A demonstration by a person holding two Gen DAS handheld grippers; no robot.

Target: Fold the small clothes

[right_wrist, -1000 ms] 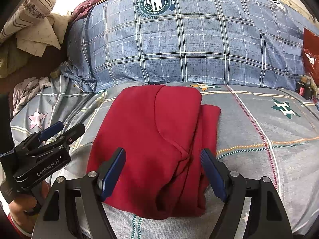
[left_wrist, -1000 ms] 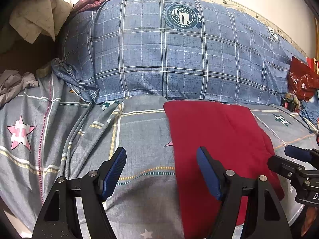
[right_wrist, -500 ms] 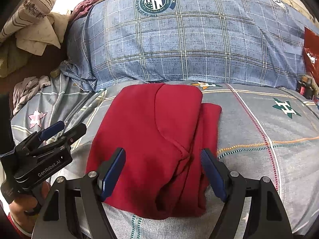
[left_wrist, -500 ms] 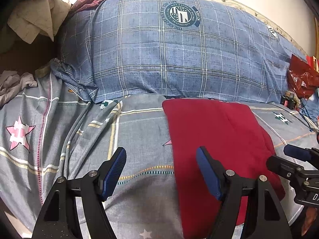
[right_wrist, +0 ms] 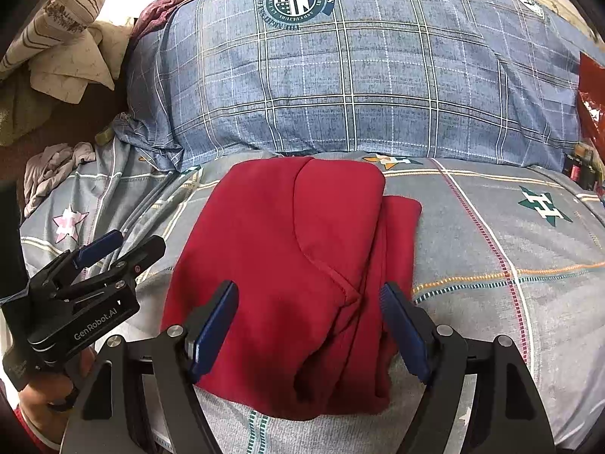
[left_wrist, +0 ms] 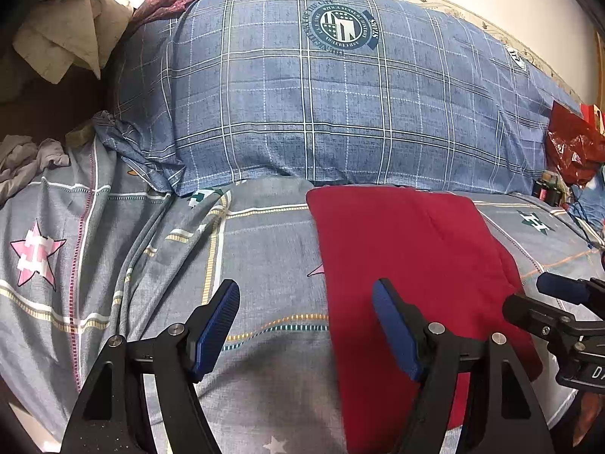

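A red garment (right_wrist: 295, 265) lies folded flat on the grey star-print bedsheet (right_wrist: 491, 249), with one flap laid over its right half. My right gripper (right_wrist: 308, 325) hovers open over its near edge, nothing between the blue pads. In the left wrist view the same red garment (left_wrist: 408, 265) lies to the right, and my left gripper (left_wrist: 306, 329) stands open over the bare sheet beside its left edge, its right finger over the cloth. Each gripper shows in the other's view: the left gripper (right_wrist: 102, 253) at the left, the right gripper (left_wrist: 544, 302) at the right edge.
A big blue plaid pillow (left_wrist: 340, 113) with a round crest blocks the far side. Crumpled cloths (right_wrist: 56, 174) lie at the far left, with beige fabric (left_wrist: 68, 38) piled above. A red plastic bag (left_wrist: 571, 147) sits at the far right. A hand (right_wrist: 41, 401) grips the left tool.
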